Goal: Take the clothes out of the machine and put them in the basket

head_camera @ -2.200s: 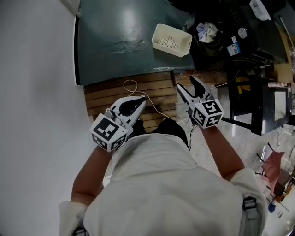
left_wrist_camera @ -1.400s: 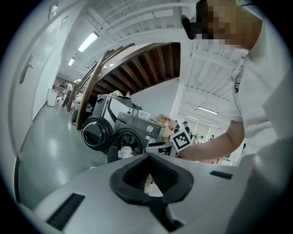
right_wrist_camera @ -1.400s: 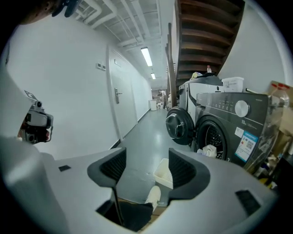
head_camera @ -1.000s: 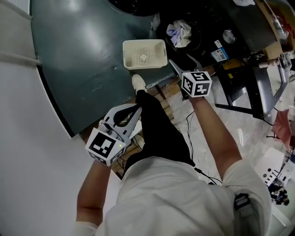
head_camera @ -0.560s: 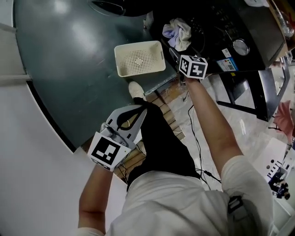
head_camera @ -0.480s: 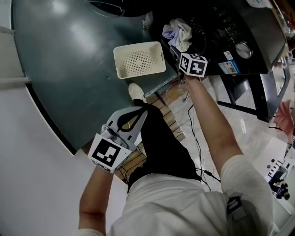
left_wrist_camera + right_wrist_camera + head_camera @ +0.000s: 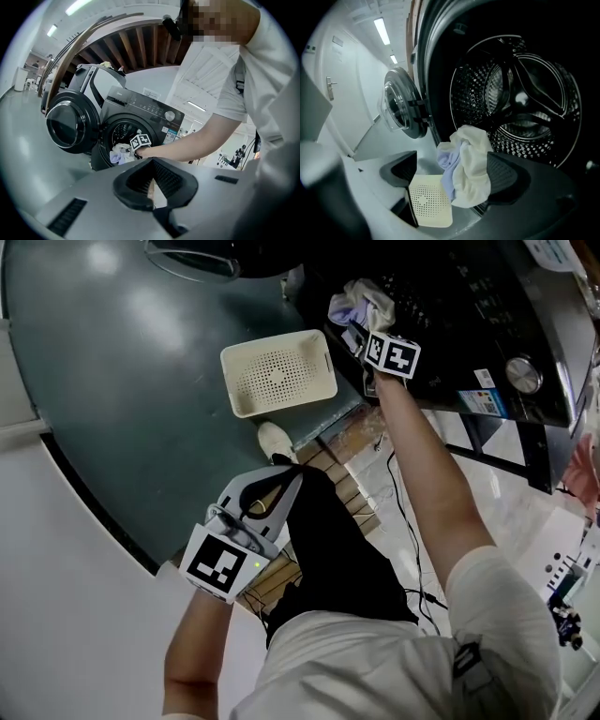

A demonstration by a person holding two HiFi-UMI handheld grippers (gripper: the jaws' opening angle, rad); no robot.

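The blue sticker [image 7: 483, 401] on the washing machine [image 7: 140, 110] is too small for me to read. The only other marks are the square patterns on the gripper cubes. My right arm stretches toward twelve o'clock in the head view, with the right gripper [image 7: 449, 172] tipped down at the mouth of the open drum [image 7: 525, 108]. Its jaws have just been opening and stand apart. The white and lilac clothes [image 7: 464, 161] are bunched between them on the drum lip, not squeezed. My left gripper [image 7: 284, 484] hangs at seven o'clock from the right one, jaws together on nothing. The cream basket [image 7: 278, 373] sits at eight o'clock of the clothes, its perforated bottom bare.
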